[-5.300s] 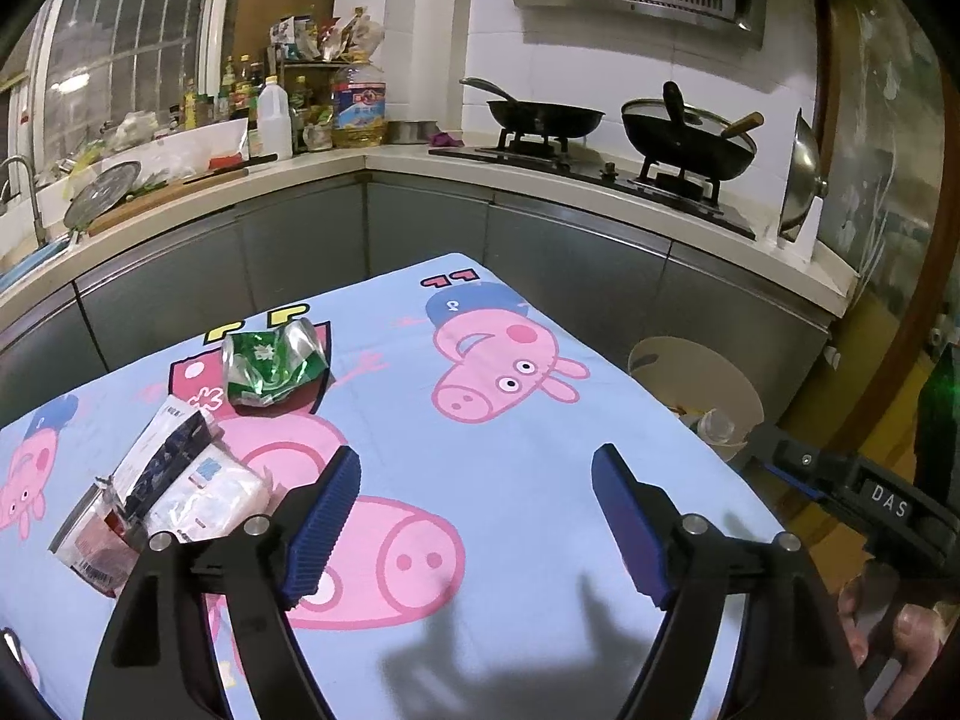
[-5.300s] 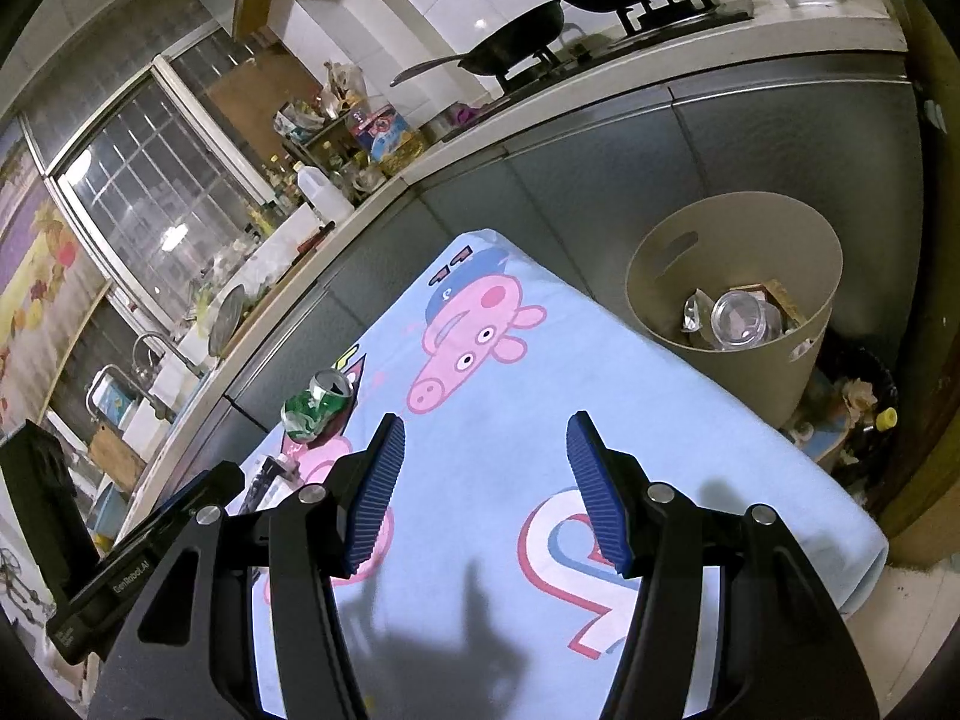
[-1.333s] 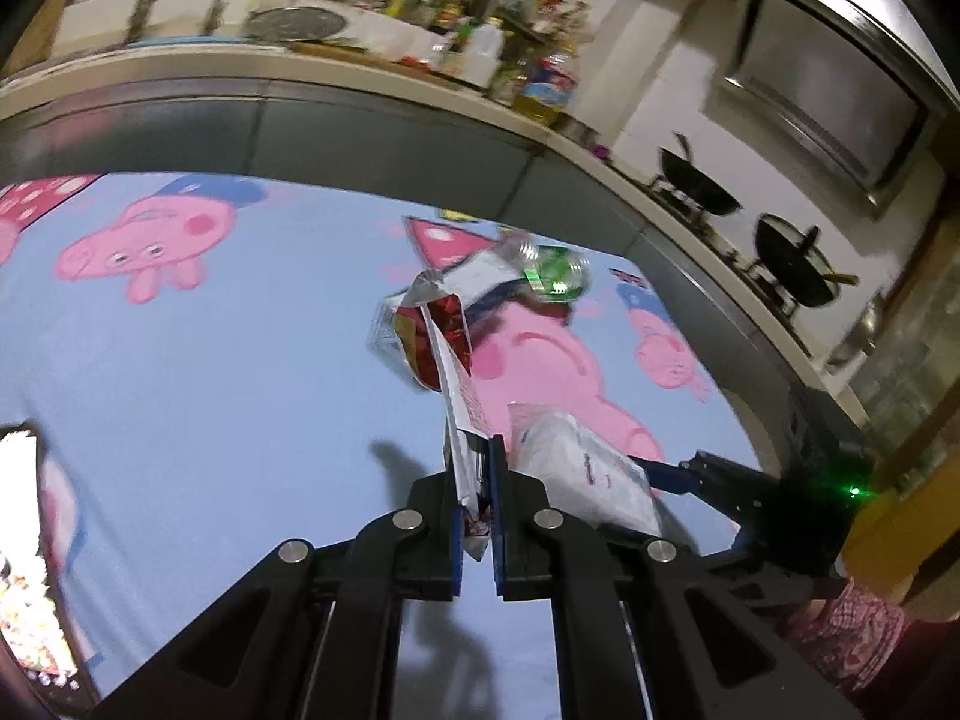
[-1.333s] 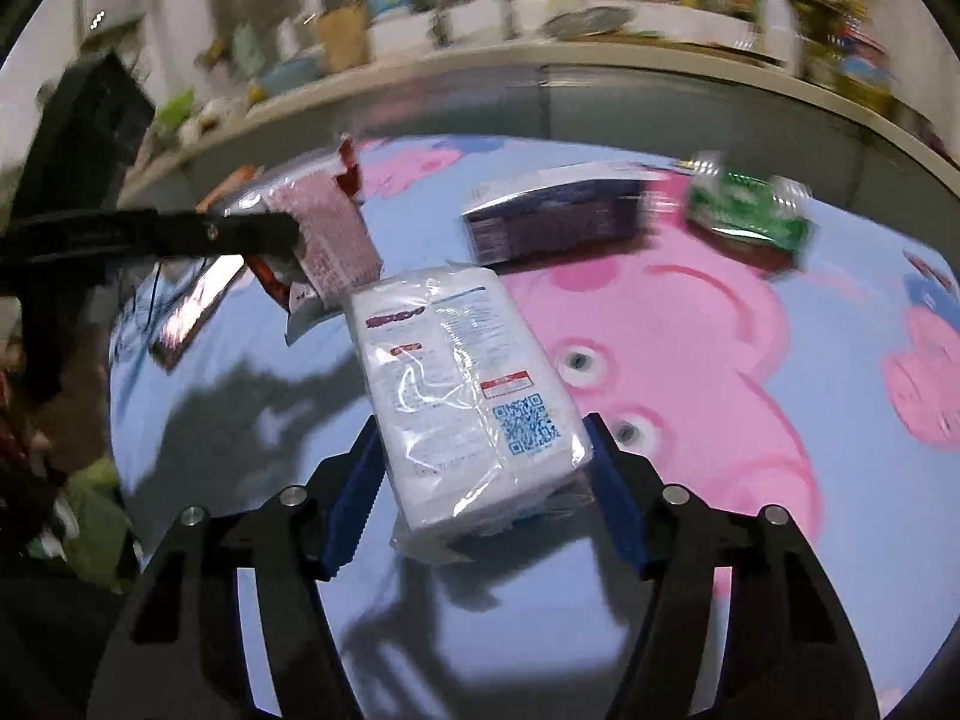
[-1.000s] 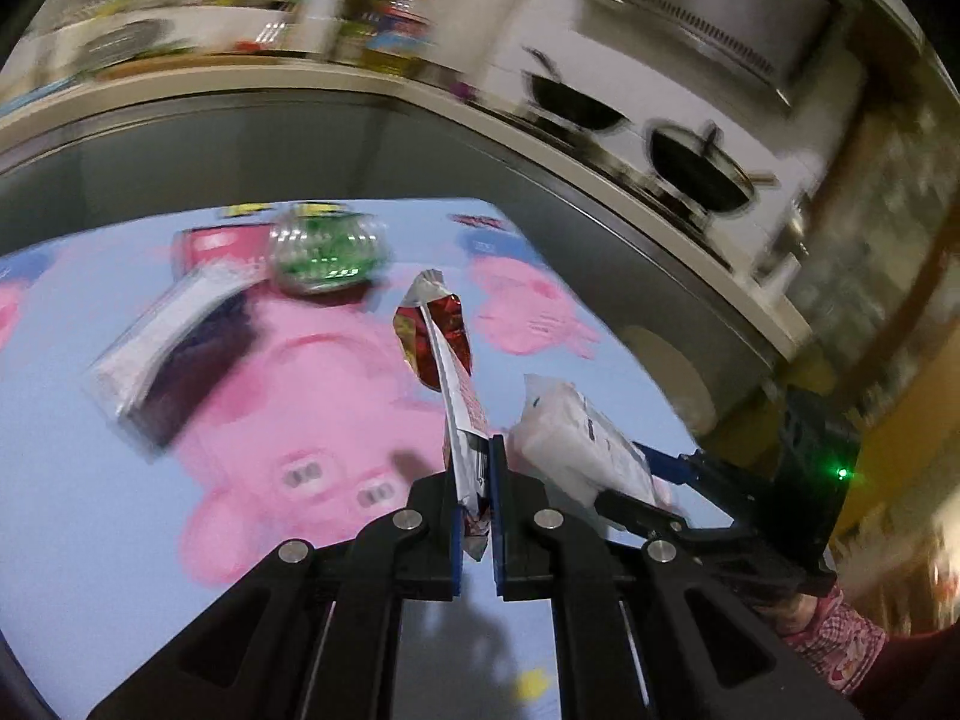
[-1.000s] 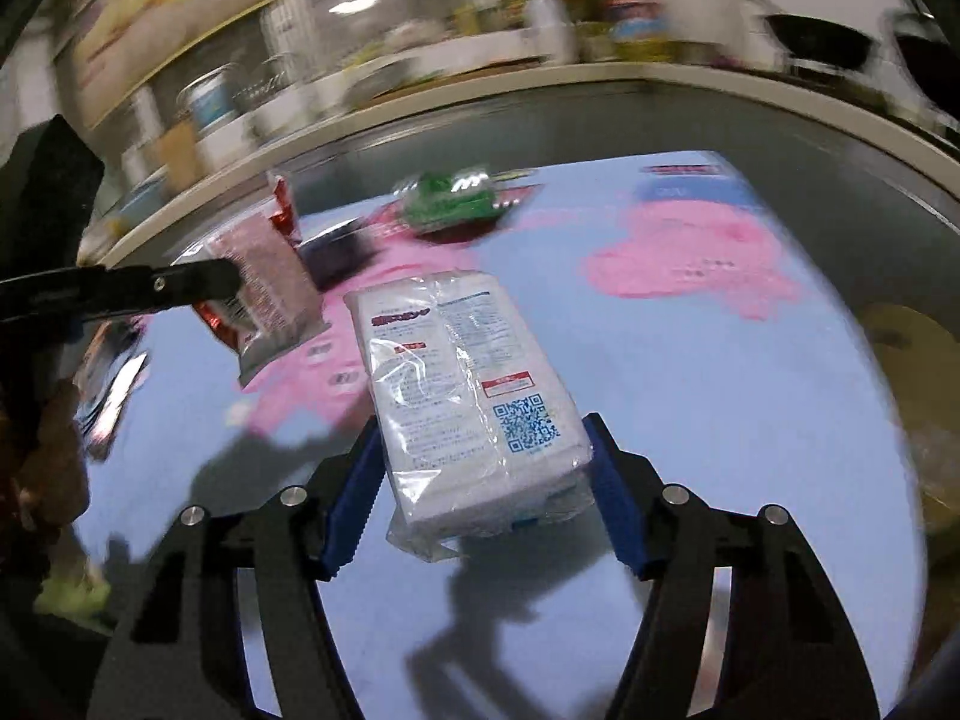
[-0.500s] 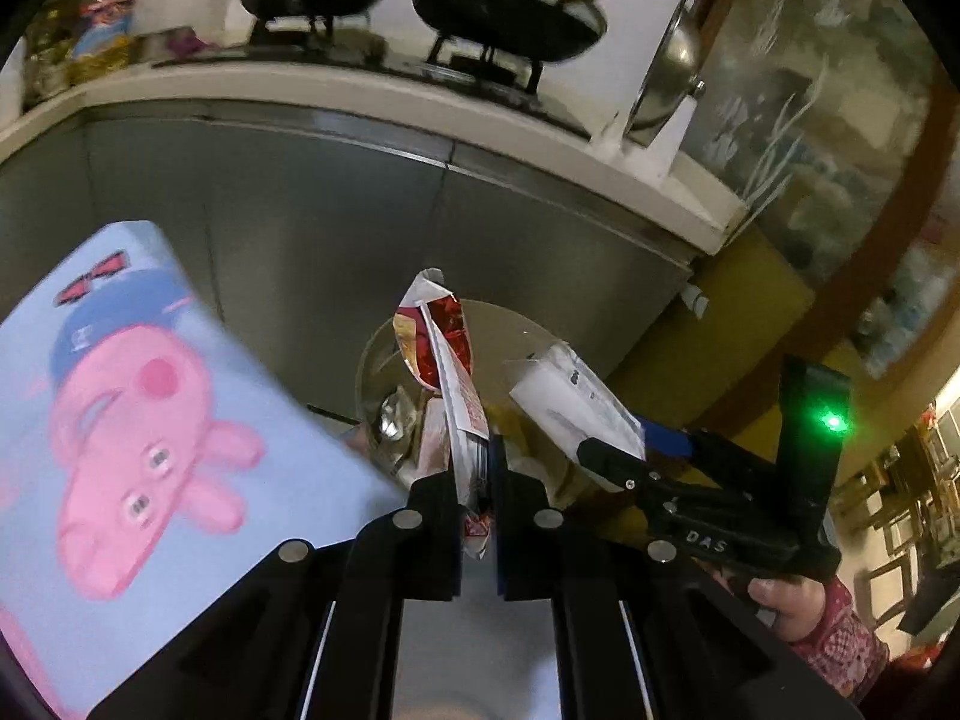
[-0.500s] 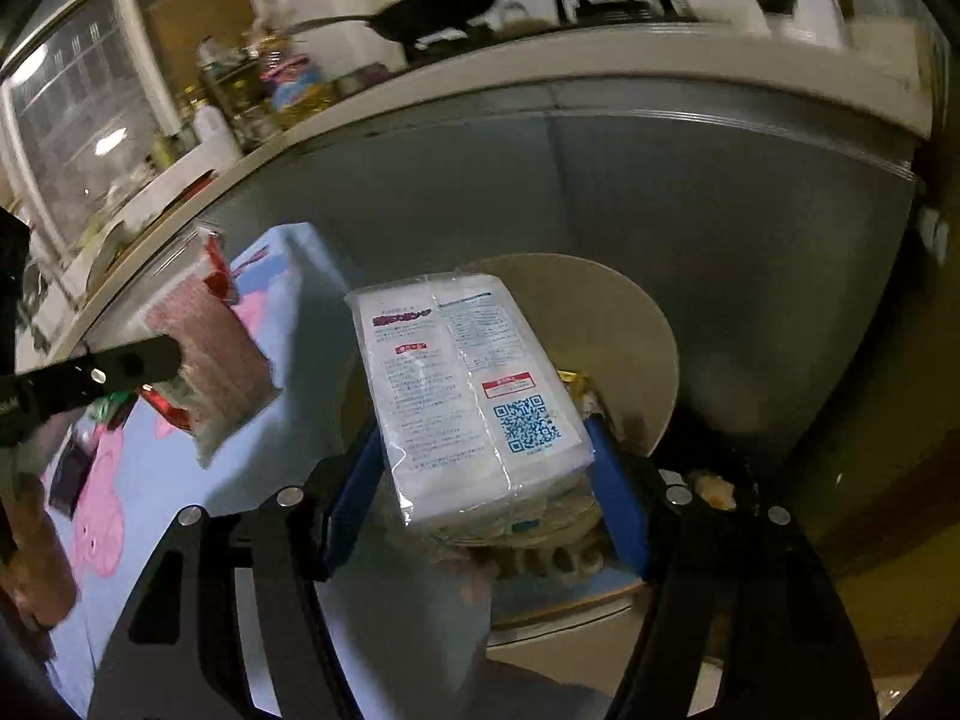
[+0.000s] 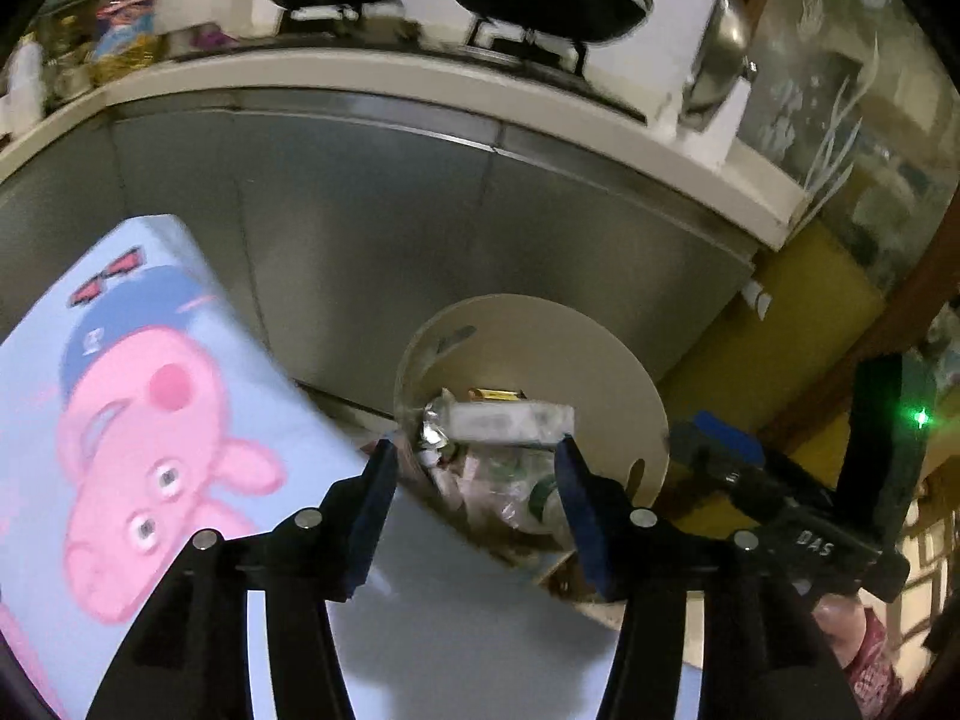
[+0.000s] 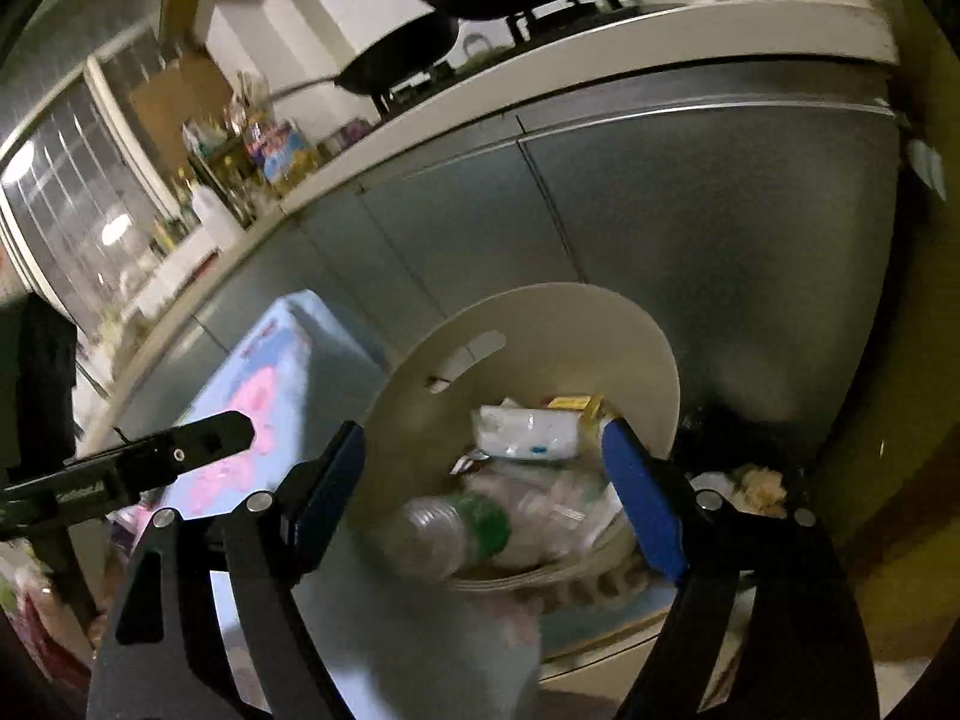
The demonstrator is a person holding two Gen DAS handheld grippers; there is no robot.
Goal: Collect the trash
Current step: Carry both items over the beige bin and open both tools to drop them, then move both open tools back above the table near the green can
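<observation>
Lying now inside the round beige plastic waste bin (image 10: 630, 324), the white plastic-wrapped tissue pack (image 10: 525, 429) rests on top of the other rubbish, beside a crushed clear bottle with a green label (image 10: 456, 531). Half a second back it was clamped in the right tool (image 10: 483, 492); the crinkled red-and-silver snack wrapper (image 9: 433, 420) was pinched in the left tool (image 9: 474, 498). Both tools have just been opening, and both now stand released with nothing between their blue pads, poised over the bin's mouth. In the left view the wrapper appears to lie against the pack's end, though blur makes that uncertain. The bin stands on the floor just past the corner of the tabletop, under its pale blue pink-pig cartoon cloth (image 9: 120, 420). By my judgement two pieces are binned, and whatever rubbish is left on the tabletop needs another trip.
</observation>
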